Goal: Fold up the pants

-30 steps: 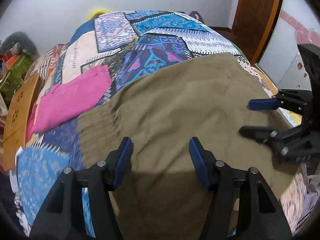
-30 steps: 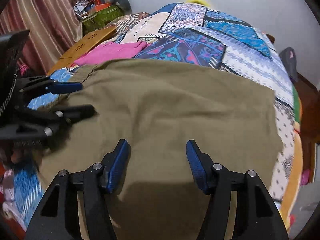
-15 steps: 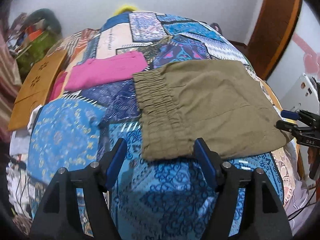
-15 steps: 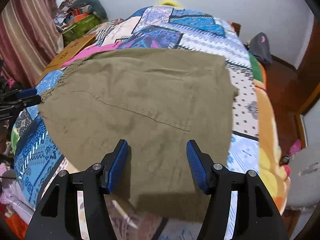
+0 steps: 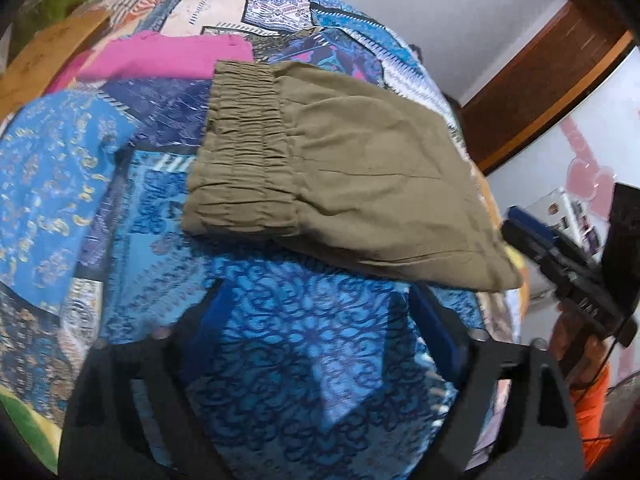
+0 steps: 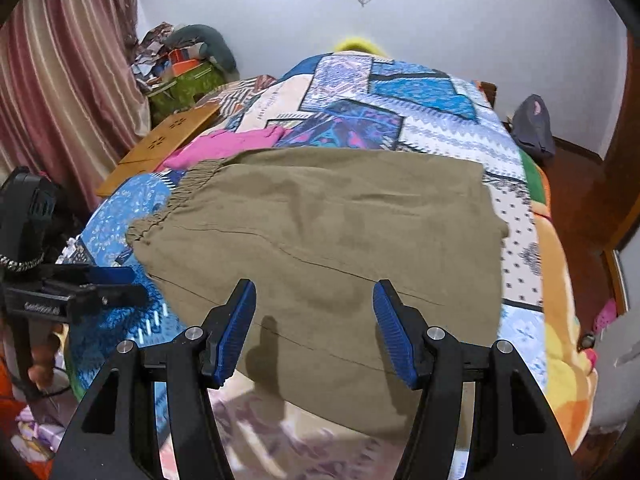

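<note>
Folded olive pants [image 5: 360, 168] lie flat on the patchwork bedspread [image 5: 304, 360], with the gathered elastic waistband [image 5: 244, 152] at their left end. My left gripper [image 5: 320, 300] hovers over bare blue bedspread in front of the pants. Its jaws are opening wide and nothing is between them. In the right wrist view the pants [image 6: 328, 232] fill the middle. My right gripper [image 6: 314, 292] stands open above their near edge, the pads clear of the cloth. Each gripper shows in the other's view: the right gripper [image 5: 520, 228] at the pants' right corner, the left gripper [image 6: 120, 284] at the left.
A folded pink garment [image 6: 232, 144] lies beyond the waistband. A wooden board [image 6: 160, 140] rests at the bed's left edge beside a striped curtain [image 6: 60, 80] and clutter. A dark bag [image 6: 532, 124] sits at the far right, near a wooden door frame [image 5: 540, 80].
Both grippers have drawn back from over the pants. The left one has moved left onto bare bedspread, rolled, and its jaws have widened. The pants lie where they were.
</note>
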